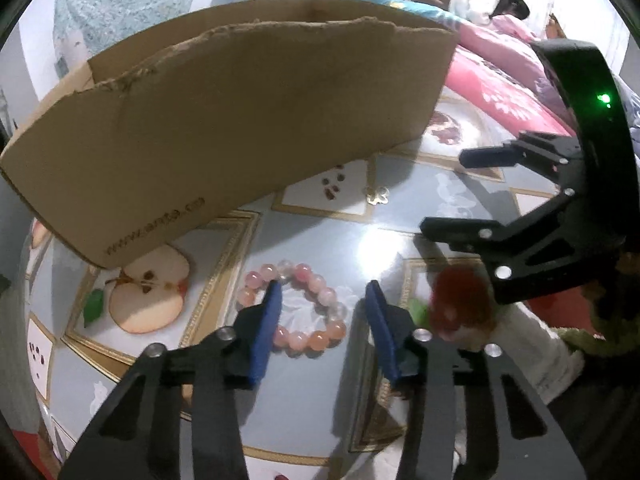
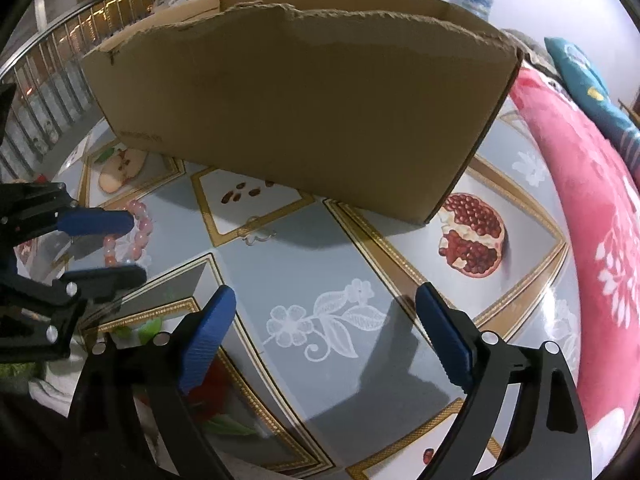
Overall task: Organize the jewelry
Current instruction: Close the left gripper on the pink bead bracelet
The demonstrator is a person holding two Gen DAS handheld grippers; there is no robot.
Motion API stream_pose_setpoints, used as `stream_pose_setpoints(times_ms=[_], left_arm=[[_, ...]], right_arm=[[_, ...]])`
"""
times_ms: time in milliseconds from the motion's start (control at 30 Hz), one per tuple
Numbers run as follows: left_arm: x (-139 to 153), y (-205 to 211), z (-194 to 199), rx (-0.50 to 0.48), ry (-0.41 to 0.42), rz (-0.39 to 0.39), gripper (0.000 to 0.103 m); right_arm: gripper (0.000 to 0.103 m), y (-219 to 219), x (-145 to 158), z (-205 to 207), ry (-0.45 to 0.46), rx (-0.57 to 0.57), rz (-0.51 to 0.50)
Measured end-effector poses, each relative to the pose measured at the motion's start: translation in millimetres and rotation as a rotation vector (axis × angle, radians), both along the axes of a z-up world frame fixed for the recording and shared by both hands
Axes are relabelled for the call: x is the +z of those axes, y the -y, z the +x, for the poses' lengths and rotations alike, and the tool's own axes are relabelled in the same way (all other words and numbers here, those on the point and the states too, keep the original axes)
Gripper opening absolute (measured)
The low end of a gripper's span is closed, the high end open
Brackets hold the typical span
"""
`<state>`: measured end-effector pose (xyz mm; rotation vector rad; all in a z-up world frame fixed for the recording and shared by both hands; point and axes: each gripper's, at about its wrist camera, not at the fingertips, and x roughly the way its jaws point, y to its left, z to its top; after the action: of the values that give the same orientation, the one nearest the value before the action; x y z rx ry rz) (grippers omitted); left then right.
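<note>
We are working in front of the cardboard box (image 1: 240,120), the biggest thing here, which is standing on the counter (image 1: 320,400) well ahead of both pairs of jaws with its torn top edge open. Its near wall is running across our line of reach, so anything we lift is going to have to travel forward and up over that edge.

Closer in, the pink bead bracelet (image 1: 316,312) is lying flat on the counter, directly under the left gripper (image 1: 324,304). One blue pad is sitting inside the ring and over its far-left beads, the other just outside its right side, so the jaws are straddling the right arc of the loop. They are standing half-closed around it; we judge the pads are not yet pressing on the beads, though the fisheye view is making contact hard to read. The left gripper is pitching steeply down toward the counter.

The right gripper (image 2: 324,336) is hovering off to the right of the bracelet, jaws spread wide and holding nothing, also tilting steeply down over a bare patch of the patterned cloth. The left hand is plainly the nearer one.

Smallest, a gold flower-shaped trinket (image 1: 378,195) is lying ahead of the left jaws, between bracelet and box.
</note>
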<state>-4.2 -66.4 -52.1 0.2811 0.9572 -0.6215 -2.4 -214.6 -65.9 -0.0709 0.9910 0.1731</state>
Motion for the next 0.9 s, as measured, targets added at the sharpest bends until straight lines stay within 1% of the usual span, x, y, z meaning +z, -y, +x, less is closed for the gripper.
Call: stream_pose_setpoints(times_ms=[100, 167, 200, 267, 300, 333, 533, 633, 800, 900], left_arm=[[1, 2, 1, 0.013, 0.020, 0.019, 0.031], [2, 3, 5, 0.028, 0.027, 0.024, 0.025], [4, -2, 7, 0.034, 0.027, 0.022, 0.023], [3, -3, 9, 0.049, 0.026, 0.021, 0.016], [8, -21, 8, 0.053, 0.023, 0.019, 0.014], [9, -22, 9, 0.059, 0.020, 0.016, 0.012], [9, -24, 10, 0.078, 0.016, 0.006, 0.010], [9, -24, 9, 0.077, 0.017, 0.006, 0.010], [9, -24, 9, 0.077, 0.020, 0.008, 0.010], [9, -25, 8, 0.080, 0.023, 0.010, 0.010]], right_arm=[[0.092, 2, -4, 2, -0.017, -0.028, 0.029], [0.095, 2, -5, 3, -0.024, -0.034, 0.018], [0.095, 3, -5, 3, -0.026, -0.035, 0.020], [0.095, 5, -4, 4, -0.033, -0.042, 0.022], [0.095, 5, -4, 5, -0.036, -0.048, 0.023], [0.095, 5, -4, 5, -0.037, -0.054, 0.023], [0.095, 8, -5, 9, -0.049, -0.069, 0.020], [0.095, 12, -5, 22, -0.052, -0.064, 0.022], [0.095, 9, -6, 12, -0.014, -0.058, 0.024], [0.095, 9, -5, 10, -0.017, -0.033, 0.021]])
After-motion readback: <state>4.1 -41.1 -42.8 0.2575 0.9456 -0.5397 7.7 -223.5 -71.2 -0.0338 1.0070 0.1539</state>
